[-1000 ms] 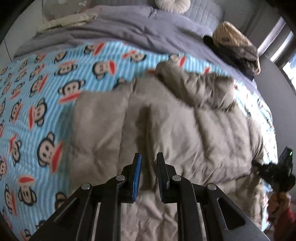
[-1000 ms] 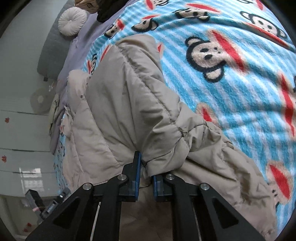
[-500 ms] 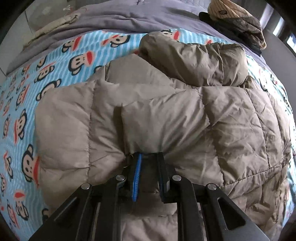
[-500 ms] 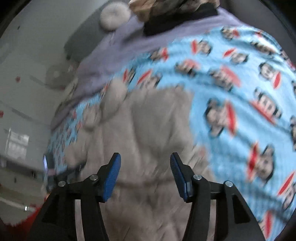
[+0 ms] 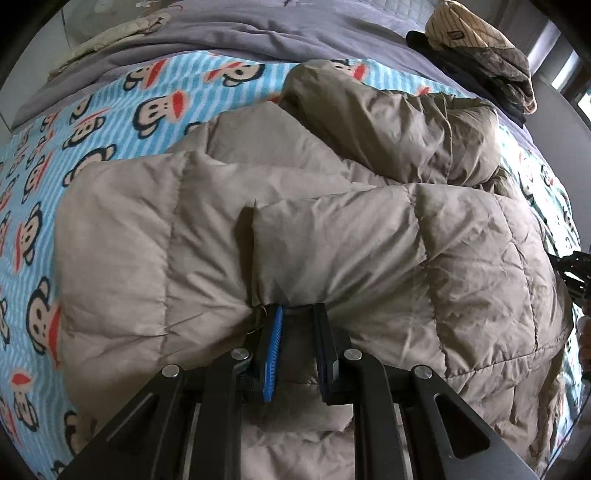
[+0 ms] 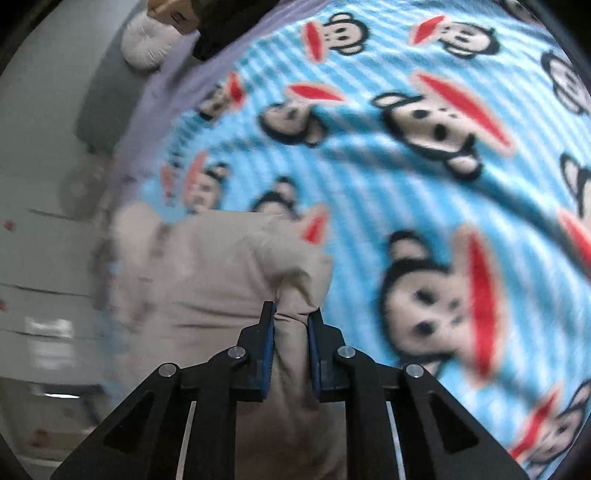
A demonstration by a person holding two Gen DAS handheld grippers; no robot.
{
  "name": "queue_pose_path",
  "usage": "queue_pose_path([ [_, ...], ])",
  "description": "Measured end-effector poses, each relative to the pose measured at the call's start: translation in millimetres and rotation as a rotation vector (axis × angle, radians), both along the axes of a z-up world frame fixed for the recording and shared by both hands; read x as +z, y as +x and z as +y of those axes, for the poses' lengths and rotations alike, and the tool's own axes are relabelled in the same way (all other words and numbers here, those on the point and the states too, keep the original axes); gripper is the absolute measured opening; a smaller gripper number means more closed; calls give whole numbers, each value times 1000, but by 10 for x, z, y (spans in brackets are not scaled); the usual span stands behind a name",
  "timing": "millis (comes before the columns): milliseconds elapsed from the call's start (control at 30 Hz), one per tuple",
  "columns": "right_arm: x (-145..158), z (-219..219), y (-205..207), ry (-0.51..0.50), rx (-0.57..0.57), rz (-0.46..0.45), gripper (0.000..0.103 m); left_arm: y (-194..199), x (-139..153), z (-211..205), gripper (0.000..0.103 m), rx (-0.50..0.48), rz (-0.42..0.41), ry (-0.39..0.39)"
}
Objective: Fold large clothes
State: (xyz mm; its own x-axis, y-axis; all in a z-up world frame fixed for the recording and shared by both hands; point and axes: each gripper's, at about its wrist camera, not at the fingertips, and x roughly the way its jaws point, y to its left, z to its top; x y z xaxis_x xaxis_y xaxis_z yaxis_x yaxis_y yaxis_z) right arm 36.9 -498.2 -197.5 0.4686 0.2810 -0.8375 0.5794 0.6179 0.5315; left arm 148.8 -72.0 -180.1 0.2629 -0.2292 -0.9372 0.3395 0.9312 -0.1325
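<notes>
A large beige padded jacket (image 5: 332, 240) lies spread on a blue monkey-print blanket (image 5: 110, 122) on a bed. One panel is folded over its middle, and a bulky sleeve or hood is bunched at the far side. My left gripper (image 5: 297, 314) points steeply down, shut on the near edge of that folded panel. In the right wrist view, my right gripper (image 6: 291, 314) has its jaws closing on a puffy corner of the jacket (image 6: 207, 277), which bulges between the pads. The right gripper's black frame (image 5: 576, 266) shows at the left view's right edge.
A grey duvet (image 5: 258, 33) covers the head of the bed. A pile of folded clothes (image 5: 480, 48) sits at its far right corner, and a round cushion (image 6: 147, 40) lies by the headboard. Blanket (image 6: 406, 184) stretches to the right of the jacket.
My left gripper came down onto the jacket with the folded panel, then held still. My right gripper let go of the fabric, opened wide, swung sideways and closed on another corner of the jacket.
</notes>
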Motion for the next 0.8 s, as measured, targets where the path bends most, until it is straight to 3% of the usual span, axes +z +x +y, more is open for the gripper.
queue_pose_path([
  [100,-44,-38,-74,8,-40,-2,19,-14,80,-13,18,4,-6,22],
  [167,87,-22,-152,-30,-58,11,19,-64,206,47,19,16,-9,-1],
  [300,552,217,-380,-200,19,-27,19,-223,451,249,18,17,-17,-70],
  [400,779,488,-589,-270,113,-61,19,-312,426,250,18,-10,-11,-52],
  [500,718,673,-701,-284,181,-45,19,-392,220,207,18,-15,-1,20],
  [600,423,736,-718,-278,195,21,19,-369,63,231,19,0,5,-1],
  [700,294,744,-667,-282,199,34,18,-354,65,234,19,6,8,3],
  [800,367,745,-692,-286,186,42,18,-395,175,256,19,16,0,31],
])
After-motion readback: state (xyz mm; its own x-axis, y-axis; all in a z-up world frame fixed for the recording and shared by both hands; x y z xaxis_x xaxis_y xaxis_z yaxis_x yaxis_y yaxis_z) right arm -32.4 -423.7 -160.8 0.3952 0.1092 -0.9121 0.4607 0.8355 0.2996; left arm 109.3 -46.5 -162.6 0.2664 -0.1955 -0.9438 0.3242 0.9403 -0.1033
